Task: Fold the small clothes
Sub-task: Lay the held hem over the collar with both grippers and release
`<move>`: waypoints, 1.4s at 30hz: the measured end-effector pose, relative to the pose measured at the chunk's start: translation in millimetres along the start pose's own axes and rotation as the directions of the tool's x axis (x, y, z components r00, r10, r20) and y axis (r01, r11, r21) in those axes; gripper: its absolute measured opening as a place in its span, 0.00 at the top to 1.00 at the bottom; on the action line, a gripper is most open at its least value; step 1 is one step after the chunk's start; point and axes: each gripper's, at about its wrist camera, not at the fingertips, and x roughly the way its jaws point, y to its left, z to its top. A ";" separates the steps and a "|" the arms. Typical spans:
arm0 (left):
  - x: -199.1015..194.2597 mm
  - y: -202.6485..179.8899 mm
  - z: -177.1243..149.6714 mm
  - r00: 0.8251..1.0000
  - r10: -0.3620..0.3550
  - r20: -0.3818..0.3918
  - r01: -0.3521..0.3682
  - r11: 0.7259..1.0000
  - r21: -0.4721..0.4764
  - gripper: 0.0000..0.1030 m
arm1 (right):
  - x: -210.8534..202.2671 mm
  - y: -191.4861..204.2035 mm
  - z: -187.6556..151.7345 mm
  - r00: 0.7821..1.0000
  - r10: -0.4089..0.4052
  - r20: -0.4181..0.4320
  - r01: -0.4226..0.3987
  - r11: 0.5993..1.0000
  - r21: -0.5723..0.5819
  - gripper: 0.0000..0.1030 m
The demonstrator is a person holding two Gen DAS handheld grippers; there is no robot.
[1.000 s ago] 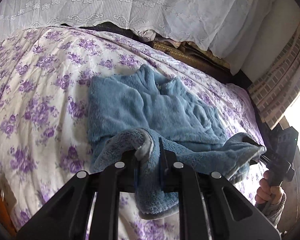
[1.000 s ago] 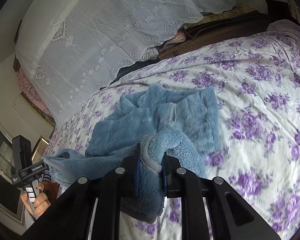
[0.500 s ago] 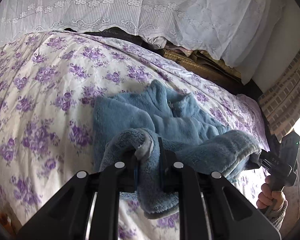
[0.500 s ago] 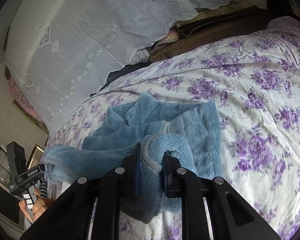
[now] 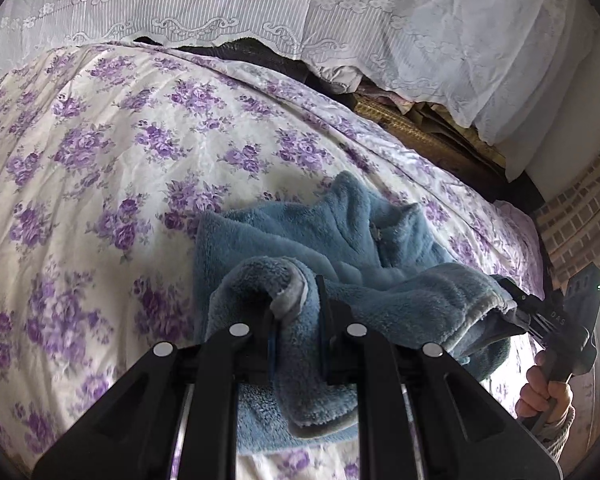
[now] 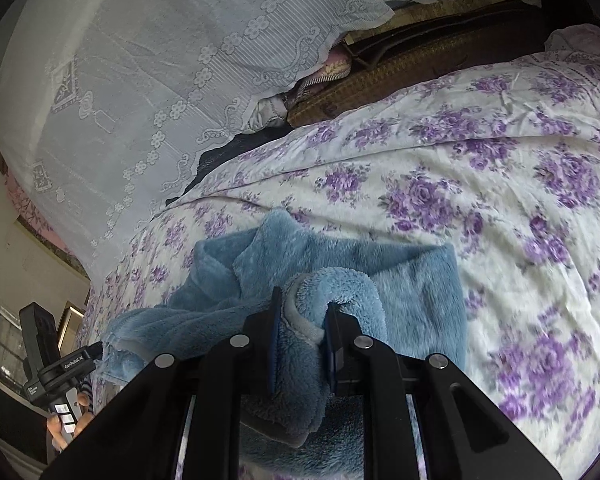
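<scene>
A small blue fleece garment [image 5: 320, 232] [image 6: 416, 276] lies on the floral bedspread, its collar end pointing toward the far curtain. My left gripper [image 5: 296, 312] is shut on one corner of its near hem, which bulges up between the pads. My right gripper [image 6: 302, 320] is shut on the other hem corner in the same way. The held hem hangs lifted over the lower half of the garment, stretched between both grippers. The right gripper [image 5: 540, 316] shows at the right edge of the left wrist view, and the left gripper [image 6: 96, 350] at the lower left of the right wrist view.
The white bedspread with purple flowers [image 5: 100, 152] [image 6: 520, 184] covers the bed on all sides of the garment. A white lace curtain [image 5: 260, 4] hangs along the far side, with dark bedding and a woven mat [image 6: 400, 68] under it. A hand [image 5: 548, 388] grips the right tool.
Both grippers have carried the lifted hem forward over the garment toward its collar. Less of the flat garment shows ahead of the fold than a second ago.
</scene>
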 end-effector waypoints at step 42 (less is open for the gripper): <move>57.5 -51.0 21.0 0.961 0.277 0.010 -0.273 0.940 0.205 0.19 | 61.7 76.1 -0.5 0.993 -0.113 -0.020 0.100 0.941 -0.323 0.57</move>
